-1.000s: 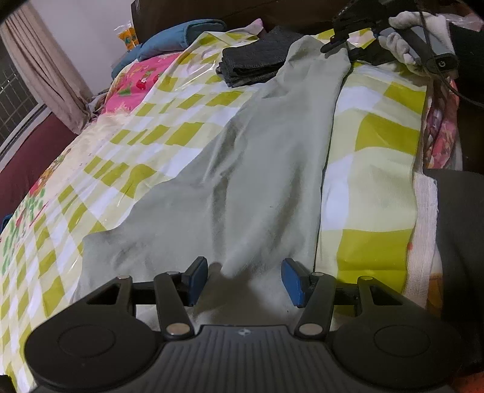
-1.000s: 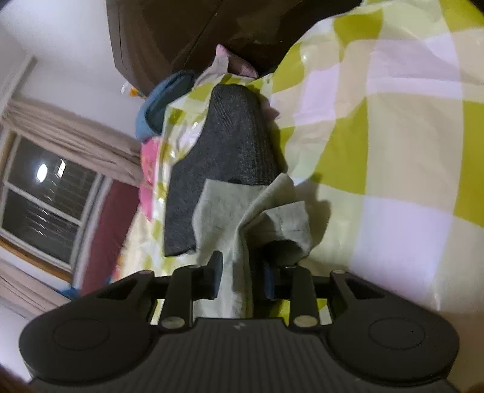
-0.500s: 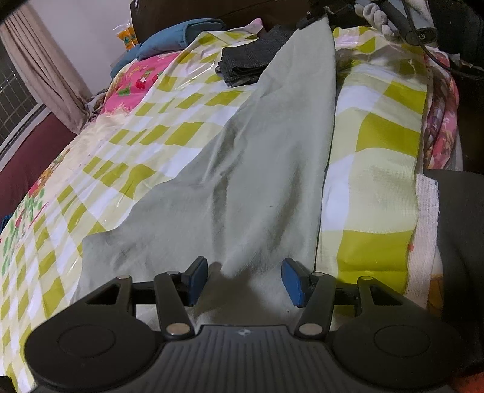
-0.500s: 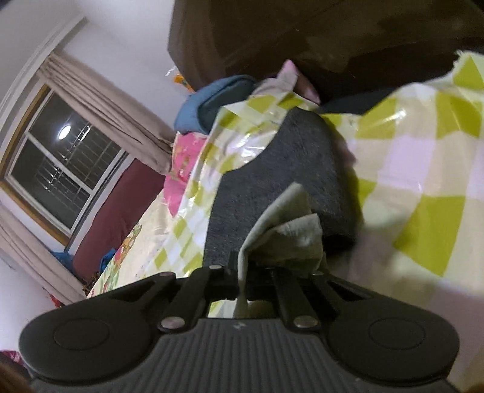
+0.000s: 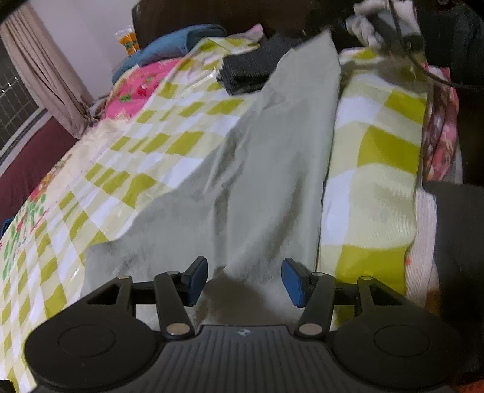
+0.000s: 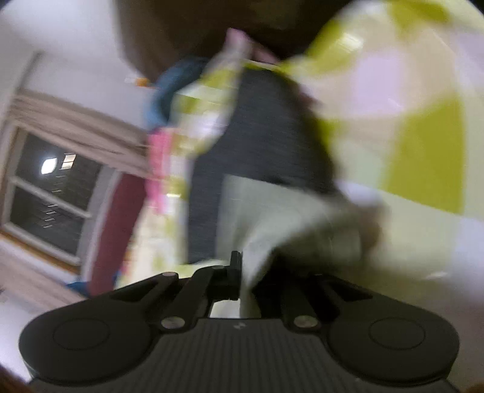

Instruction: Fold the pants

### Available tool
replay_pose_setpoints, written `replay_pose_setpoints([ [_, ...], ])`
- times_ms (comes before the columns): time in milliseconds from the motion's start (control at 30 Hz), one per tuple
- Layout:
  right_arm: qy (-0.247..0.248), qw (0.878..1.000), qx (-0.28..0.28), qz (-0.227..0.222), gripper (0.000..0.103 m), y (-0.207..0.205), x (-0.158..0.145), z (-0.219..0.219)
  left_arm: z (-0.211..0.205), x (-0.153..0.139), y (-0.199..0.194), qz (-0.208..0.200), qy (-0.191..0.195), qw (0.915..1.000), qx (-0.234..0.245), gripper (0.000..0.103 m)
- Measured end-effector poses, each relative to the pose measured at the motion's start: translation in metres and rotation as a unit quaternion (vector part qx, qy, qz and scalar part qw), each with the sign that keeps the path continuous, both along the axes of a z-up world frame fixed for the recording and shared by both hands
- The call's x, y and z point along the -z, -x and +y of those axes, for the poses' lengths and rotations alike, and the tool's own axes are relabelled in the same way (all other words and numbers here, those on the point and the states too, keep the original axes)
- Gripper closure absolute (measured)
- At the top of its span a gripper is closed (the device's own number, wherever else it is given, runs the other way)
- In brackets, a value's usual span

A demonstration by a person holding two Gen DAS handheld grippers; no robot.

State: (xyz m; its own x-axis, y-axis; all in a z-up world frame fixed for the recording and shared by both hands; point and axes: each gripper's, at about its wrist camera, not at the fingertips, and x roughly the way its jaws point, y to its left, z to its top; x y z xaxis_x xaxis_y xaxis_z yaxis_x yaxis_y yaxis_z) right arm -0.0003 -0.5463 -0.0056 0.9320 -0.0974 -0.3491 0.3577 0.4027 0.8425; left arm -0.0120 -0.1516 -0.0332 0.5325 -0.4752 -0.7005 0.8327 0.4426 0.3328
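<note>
On a bed covered by a yellow-green checked sheet (image 5: 378, 157), pale grey-green pants (image 5: 272, 169) lie stretched lengthwise. The left gripper (image 5: 244, 279) hovers over their near end, blue pads apart, gripping nothing. The right gripper (image 6: 246, 278) is clenched on the far end (view blurred), beside folded dark grey clothing (image 5: 245, 72). No writing is legible.

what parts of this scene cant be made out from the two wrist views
- Near end of the pale grey-green cloth pants: left wrist view, covered by the open left claw and its black body.
- Pinched pants edge: right wrist view, motion blur smears where the shut right claw grips.
- Folded dark grey knit garment: partly behind the lifted pants.
- Gloved hand: left wrist view, cut off by the top edge.
</note>
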Motion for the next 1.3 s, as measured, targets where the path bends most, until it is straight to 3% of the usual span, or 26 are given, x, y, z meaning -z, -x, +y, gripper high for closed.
replay_pose_setpoints([
  [100,0.040,0.997,-0.012,-0.067,0.099,0.004,-0.043,0.017,0.004,-0.010,0.001,-0.005,0.029,0.9996,-0.003,0.035],
  [167,0.064,0.994,0.003,-0.089,0.099,0.010,-0.057,0.019,0.003,-0.011,-0.001,-0.003,0.033,0.9994,-0.003,0.034],
  [233,0.065,0.997,0.022,-0.040,0.099,0.005,-0.046,0.013,-0.003,-0.001,-0.007,0.010,0.018,0.9998,-0.008,0.033],
  [300,0.022,0.998,0.031,0.049,0.099,-0.002,-0.015,0.002,-0.008,0.012,-0.013,0.032,0.004,0.9994,-0.012,0.033],
  [333,0.008,0.997,0.036,0.072,0.099,0.000,-0.003,0.001,-0.006,0.014,-0.013,0.034,0.011,0.9993,-0.014,0.033],
  [400,0.002,0.997,0.037,0.073,0.099,0.007,0.004,0.008,0.000,0.010,-0.012,0.037,0.022,0.9989,-0.016,0.033],
  [500,0.029,0.997,0.016,0.065,0.099,0.003,-0.015,0.025,0.015,0.001,-0.011,0.027,0.034,0.9988,-0.021,0.033],
  [633,0.135,0.987,-0.070,0.054,0.099,-0.036,-0.070,0.080,0.047,-0.011,-0.017,0.016,0.048,0.9966,-0.065,0.033],
  [767,0.247,0.948,-0.199,0.031,0.099,-0.076,-0.106,0.194,0.098,-0.022,-0.020,0.007,0.066,0.9901,-0.124,0.032],
  [833,0.285,0.919,-0.272,0.017,0.099,-0.092,-0.110,0.260,0.128,-0.027,-0.019,-0.003,0.066,0.9852,-0.158,0.032],
  [933,0.352,0.852,-0.388,0.012,0.099,-0.112,-0.089,0.372,0.173,-0.030,-0.016,-0.006,0.062,0.9750,-0.213,0.032],
  [1033,0.360,0.804,-0.472,0.023,0.099,-0.118,-0.055,0.455,0.218,-0.031,-0.008,0.001,0.067,0.9610,-0.268,0.031],
  [1167,0.372,0.778,-0.504,0.038,0.099,-0.110,-0.027,0.517,0.261,-0.028,0.009,0.014,0.079,0.9466,-0.312,0.031],
  [1300,0.426,0.746,-0.511,0.040,0.099,-0.094,-0.025,0.542,0.277,-0.022,0.016,0.024,0.086,0.9435,-0.319,0.031],
])
